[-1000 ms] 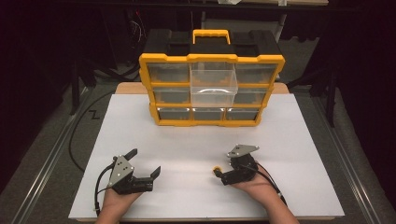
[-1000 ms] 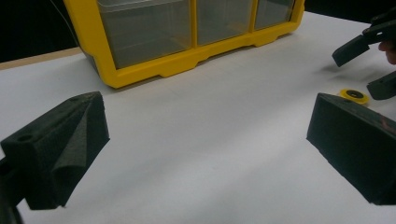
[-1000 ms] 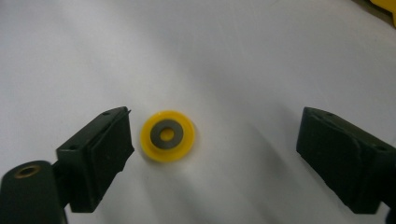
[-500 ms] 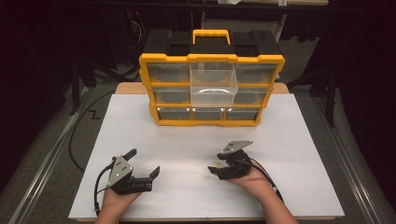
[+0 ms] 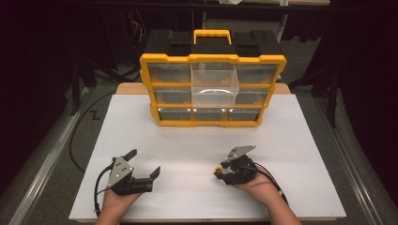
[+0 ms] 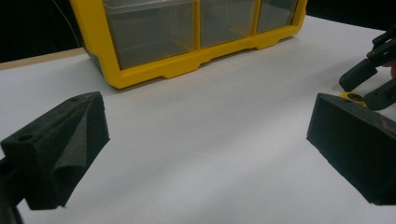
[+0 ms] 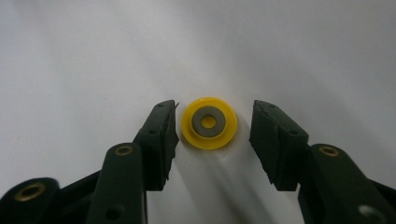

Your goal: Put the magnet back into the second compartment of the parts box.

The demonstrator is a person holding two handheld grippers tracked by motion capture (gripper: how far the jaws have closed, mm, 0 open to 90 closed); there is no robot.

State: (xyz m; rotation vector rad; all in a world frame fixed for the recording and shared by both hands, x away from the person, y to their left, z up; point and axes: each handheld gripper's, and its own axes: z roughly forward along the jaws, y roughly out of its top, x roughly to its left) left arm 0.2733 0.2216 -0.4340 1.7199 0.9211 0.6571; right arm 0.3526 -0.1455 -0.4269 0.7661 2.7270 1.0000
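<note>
Squeeze slowly and evenly, so the ring [image 7: 208, 122] stays in the middle and does not pop out. Right claw [image 7: 214, 133] spread wide, ring lying flat on the white tabletop [image 5: 197, 140] between both tips, not yet touched. Left claw [image 5: 143, 164] spread too, holding nothing. Farther back, yellow box [image 5: 212, 89] with clear drawers.

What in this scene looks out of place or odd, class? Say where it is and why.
One clear drawer in the yellow organizer sticks out from the top middle slot while the others sit flush. A small yellow ring lies loose on the white table, between the open jaws of the right gripper.
</note>
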